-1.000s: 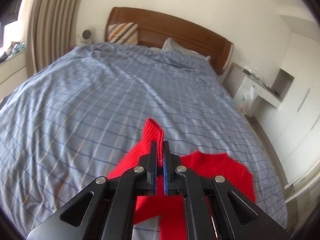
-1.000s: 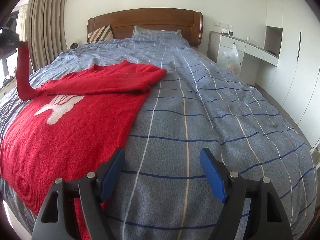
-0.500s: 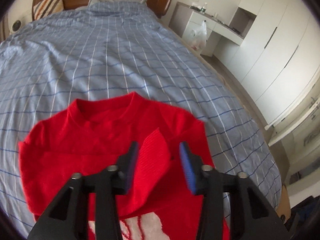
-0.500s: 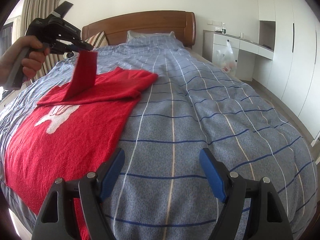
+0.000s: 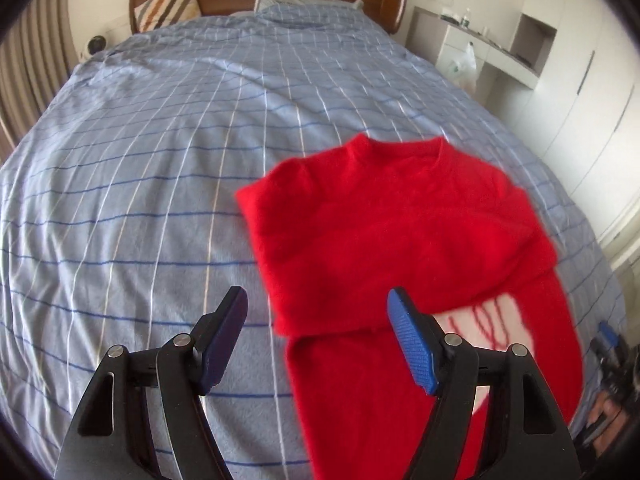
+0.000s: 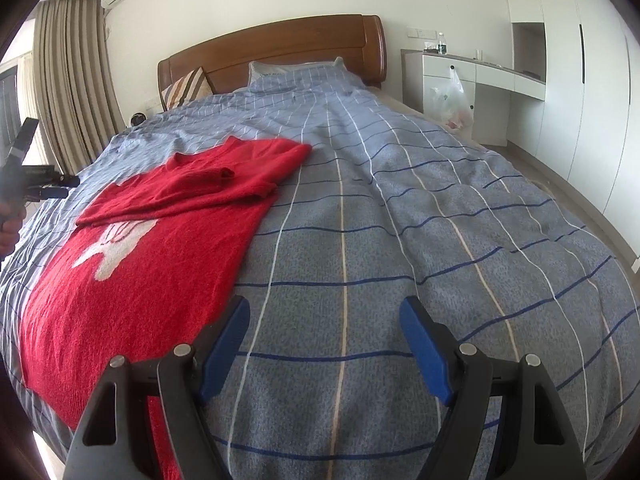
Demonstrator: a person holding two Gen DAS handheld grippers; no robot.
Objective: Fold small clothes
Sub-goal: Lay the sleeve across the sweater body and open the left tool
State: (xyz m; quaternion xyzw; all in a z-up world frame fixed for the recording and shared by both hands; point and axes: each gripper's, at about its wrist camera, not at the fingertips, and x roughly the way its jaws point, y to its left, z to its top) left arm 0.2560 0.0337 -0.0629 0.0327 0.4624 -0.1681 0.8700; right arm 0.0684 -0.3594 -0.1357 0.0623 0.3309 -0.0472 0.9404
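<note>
left hand-held gripper [image 5: 316, 338] jaws apart, empty, hovering over the near left edge of the red knitted sweater with white motif [image 5: 400, 240]. right hand-held gripper [image 6: 324, 344] jaws apart, empty, above the blue checked bedspread [image 6: 400, 220]. sweater lies flat on bedspread, both sleeves folded across its chest. wooden headboard [image 6: 280, 54] beyond.

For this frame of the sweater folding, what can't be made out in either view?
- Red sweater hem: cut off by the lower edge in the left wrist view, hidden behind the right gripper in the right wrist view.
- White motif: partly under the folded sleeves in both views; design unclear.
- Left gripper: in the right wrist view only a blurred sliver at the left edge.
- Desk items: too small.
</note>
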